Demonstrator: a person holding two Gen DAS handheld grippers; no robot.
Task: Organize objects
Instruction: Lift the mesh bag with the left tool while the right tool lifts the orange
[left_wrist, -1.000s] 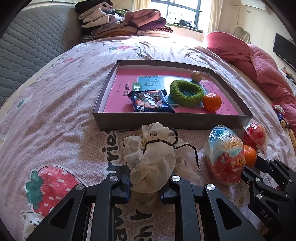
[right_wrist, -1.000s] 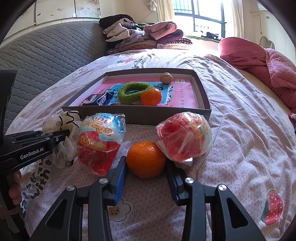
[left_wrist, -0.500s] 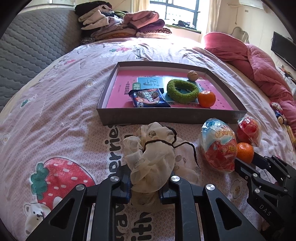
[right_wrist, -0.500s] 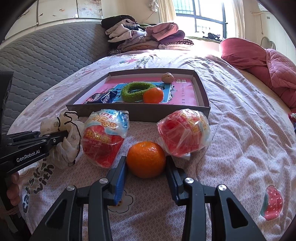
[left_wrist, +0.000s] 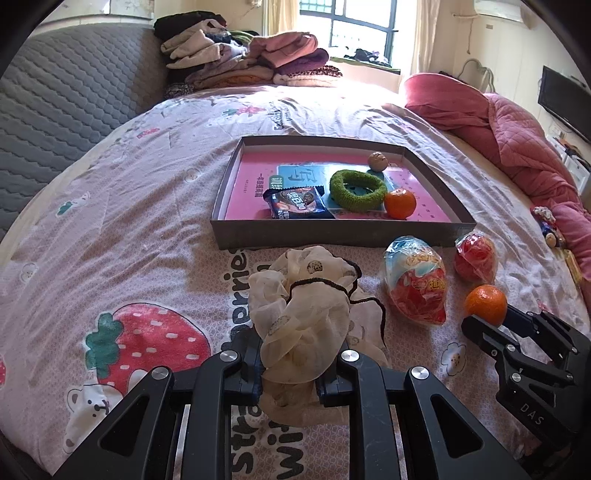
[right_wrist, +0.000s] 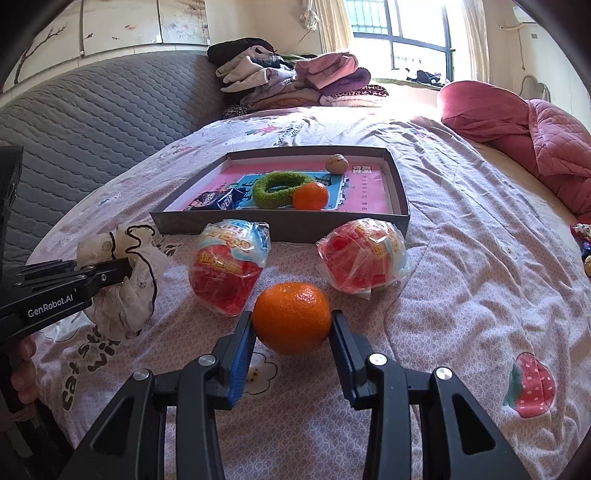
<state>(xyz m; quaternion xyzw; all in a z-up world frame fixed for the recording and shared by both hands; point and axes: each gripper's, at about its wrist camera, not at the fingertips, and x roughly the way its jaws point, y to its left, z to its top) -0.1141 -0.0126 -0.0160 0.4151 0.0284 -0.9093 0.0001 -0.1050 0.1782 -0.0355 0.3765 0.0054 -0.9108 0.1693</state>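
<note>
My left gripper (left_wrist: 291, 365) is shut on a cream scrunchie (left_wrist: 306, 321) with a thin black hair tie looped on it, held above the bedspread. My right gripper (right_wrist: 291, 328) is shut on an orange tangerine (right_wrist: 291, 317), lifted off the bed; it also shows in the left wrist view (left_wrist: 485, 304). A shallow grey box (left_wrist: 332, 230) lies ahead. It holds a green scrunchie (left_wrist: 356, 190), a second tangerine (left_wrist: 399, 203), a dark snack packet (left_wrist: 297, 203) and a walnut (left_wrist: 378, 161). Two wrapped red snack eggs (right_wrist: 229, 269) (right_wrist: 364, 254) lie in front of the box.
A pile of folded clothes (left_wrist: 243, 61) sits at the far end of the bed. A pink quilt (left_wrist: 509, 129) is heaped at the right. A grey padded headboard (left_wrist: 62, 107) runs along the left. Small items (left_wrist: 546, 229) lie at the right edge.
Both grippers have risen and pulled back, lifting the scrunchie and the tangerine off the bedspread. The box and snack eggs look farther away.
</note>
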